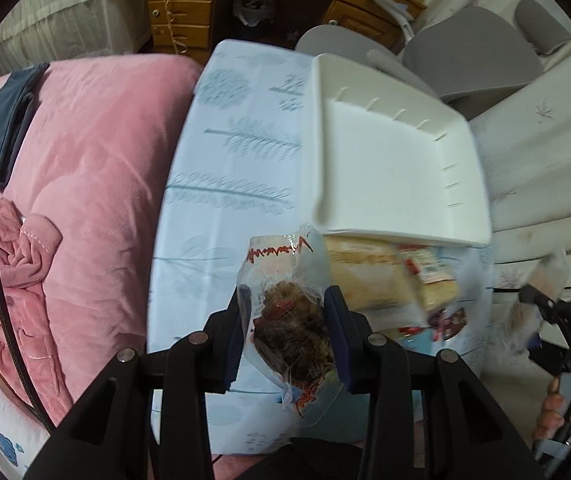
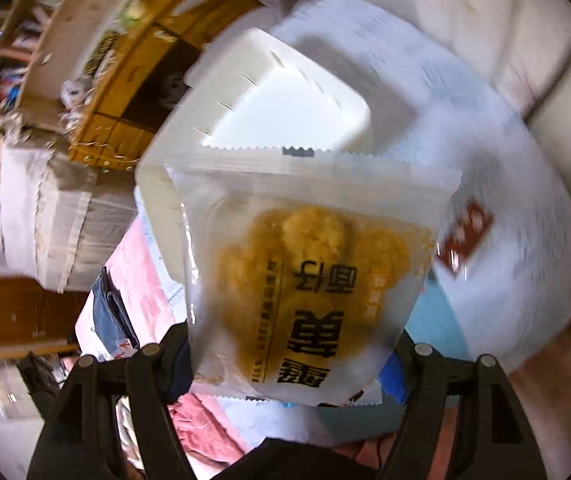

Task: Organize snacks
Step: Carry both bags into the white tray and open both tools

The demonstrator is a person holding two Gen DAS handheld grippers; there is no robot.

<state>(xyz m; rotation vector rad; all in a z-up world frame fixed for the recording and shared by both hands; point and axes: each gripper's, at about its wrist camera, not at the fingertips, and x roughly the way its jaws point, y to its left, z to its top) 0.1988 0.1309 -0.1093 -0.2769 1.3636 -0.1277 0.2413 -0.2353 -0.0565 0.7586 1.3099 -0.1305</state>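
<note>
Left wrist cam has the left tongs (image 1: 285, 334) clamped on a clear crinkly packet of dark brown snack (image 1: 291, 330), lifted over the pale blue leaf-print surface (image 1: 229, 184) near the empty white square plastic tray (image 1: 389, 160). Only the right cam shows the right tongs (image 2: 293, 354) pinching a frosted white packet with a golden cookie (image 2: 309, 268) over that tray. It's smeared with blur, so the loose snacks on the surface are hard to make out.

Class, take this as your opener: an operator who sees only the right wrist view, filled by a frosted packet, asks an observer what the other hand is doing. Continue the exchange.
Operator: What is the left gripper doing?
Observer: It is shut on a clear packet of dark snack.
Operator: Is the white tray empty?
Observer: Yes, its whole floor shows bare from the left wrist view.
Operator: Anything still on the table?
Observer: A pale yellow wrapped snack lies just in front of the tray, blurred.
Operator: And my own gripper?
Observer: The right gripper shows at the far right edge with a packet in it.
</note>
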